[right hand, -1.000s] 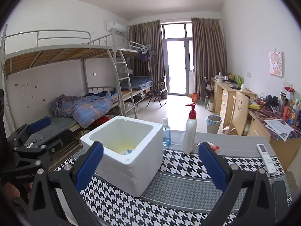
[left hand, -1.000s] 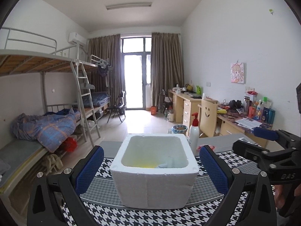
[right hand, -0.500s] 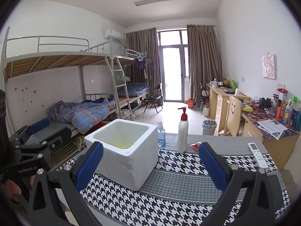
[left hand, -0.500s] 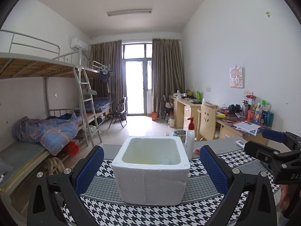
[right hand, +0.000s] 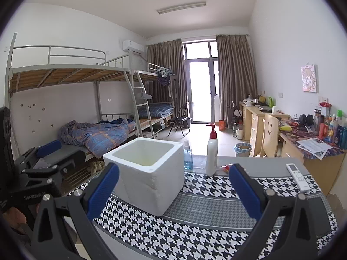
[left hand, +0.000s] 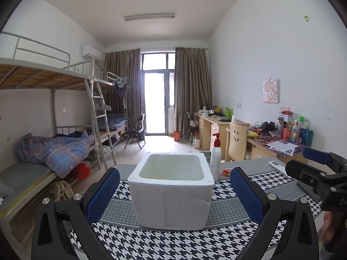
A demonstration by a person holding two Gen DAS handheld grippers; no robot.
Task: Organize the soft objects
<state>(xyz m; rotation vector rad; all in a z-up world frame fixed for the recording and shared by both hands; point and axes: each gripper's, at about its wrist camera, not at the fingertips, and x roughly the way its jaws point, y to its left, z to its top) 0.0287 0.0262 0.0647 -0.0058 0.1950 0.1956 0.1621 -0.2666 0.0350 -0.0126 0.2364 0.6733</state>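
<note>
A white foam box (left hand: pixel 171 192) stands open-topped on the houndstooth cloth (left hand: pixel 173 244); it also shows in the right wrist view (right hand: pixel 147 171). Its contents are hidden below the rim from here. My left gripper (left hand: pixel 173 195) is open and empty, its blue pads either side of the box, held back from it. My right gripper (right hand: pixel 173 190) is open and empty, to the right of the box and nearer me. Each gripper shows at the edge of the other's view.
A white pump bottle (right hand: pixel 212 151) and a blue spray bottle (right hand: pixel 187 155) stand behind the box. A red packet (left hand: pixel 226 171) and a white remote (right hand: pixel 297 176) lie on the table's right. Bunk beds left, desks right.
Both grippers have drawn back and levelled out, so the box looks smaller and its inside contents have dropped out of sight. Both stay open.
</note>
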